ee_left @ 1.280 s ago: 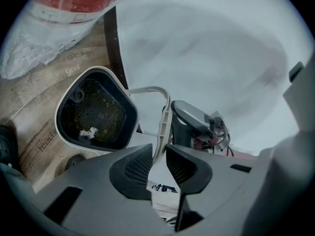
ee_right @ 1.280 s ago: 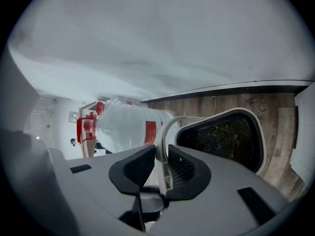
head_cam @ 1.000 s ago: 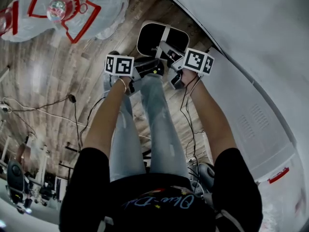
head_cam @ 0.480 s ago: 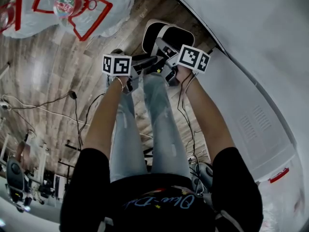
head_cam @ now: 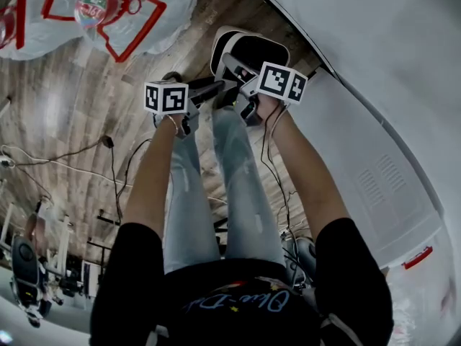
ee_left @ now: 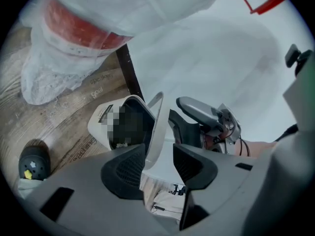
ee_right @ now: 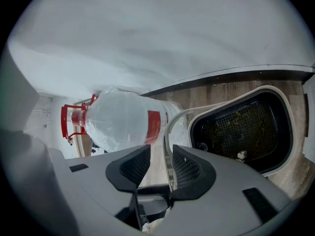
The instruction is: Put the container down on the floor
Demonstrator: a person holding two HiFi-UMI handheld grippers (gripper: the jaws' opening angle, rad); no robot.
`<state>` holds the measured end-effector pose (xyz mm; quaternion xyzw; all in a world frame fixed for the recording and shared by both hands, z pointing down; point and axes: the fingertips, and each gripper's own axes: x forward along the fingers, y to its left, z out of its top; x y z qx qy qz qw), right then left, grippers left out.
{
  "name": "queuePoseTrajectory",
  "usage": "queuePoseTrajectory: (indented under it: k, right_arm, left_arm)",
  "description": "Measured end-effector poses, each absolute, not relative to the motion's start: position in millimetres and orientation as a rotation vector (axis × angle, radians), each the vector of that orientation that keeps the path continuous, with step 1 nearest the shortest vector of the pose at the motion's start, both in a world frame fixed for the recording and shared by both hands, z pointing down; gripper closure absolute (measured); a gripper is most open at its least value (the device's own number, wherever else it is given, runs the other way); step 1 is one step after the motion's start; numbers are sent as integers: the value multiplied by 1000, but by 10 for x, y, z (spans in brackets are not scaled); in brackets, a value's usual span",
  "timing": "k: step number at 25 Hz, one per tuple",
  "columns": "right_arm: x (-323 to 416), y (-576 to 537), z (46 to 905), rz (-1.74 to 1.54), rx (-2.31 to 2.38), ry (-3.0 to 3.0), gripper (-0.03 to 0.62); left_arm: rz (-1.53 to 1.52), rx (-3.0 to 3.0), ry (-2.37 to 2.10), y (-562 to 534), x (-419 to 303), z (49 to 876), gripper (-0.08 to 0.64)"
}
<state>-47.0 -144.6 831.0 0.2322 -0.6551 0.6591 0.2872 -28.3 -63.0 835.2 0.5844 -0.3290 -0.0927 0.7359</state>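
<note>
Your white container, dark mesh inside, rests open side up on the wooden floor, upper centre, beside the wall.

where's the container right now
Head view, top centre: the container sits on the wood floor by the white wall, right of the bagged bottle.

glossy plastic container, matt wood-grain floor

Nothing reads clearly. Cursive lettering on the person's black shirt, faint print on the floor left of the container, and a bottle's red label stay illegible.
</note>
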Motion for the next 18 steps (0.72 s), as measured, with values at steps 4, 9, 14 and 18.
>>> queuePoseTrajectory:
  k: [4,9,14,18]
  right_arm:
    - [-492,-1385,8294,1784,607,-1746,465]
    - [-488,-1367,8259,1793,601,-1748,465]
    - [-436,-1404,8207,1776,577,-1774,465]
    - [-381,-1455,8172,1772,598,-1788,465]
  left_arm:
    - [-205,1269,-750,-604,-337,8391,405]
    - [-105,1286,-821,-521,-447,8503,405]
    - [-33,1287,-818,-376,-470,8521,408]
    - [-64,1283,-797,-325,-421,8465,413]
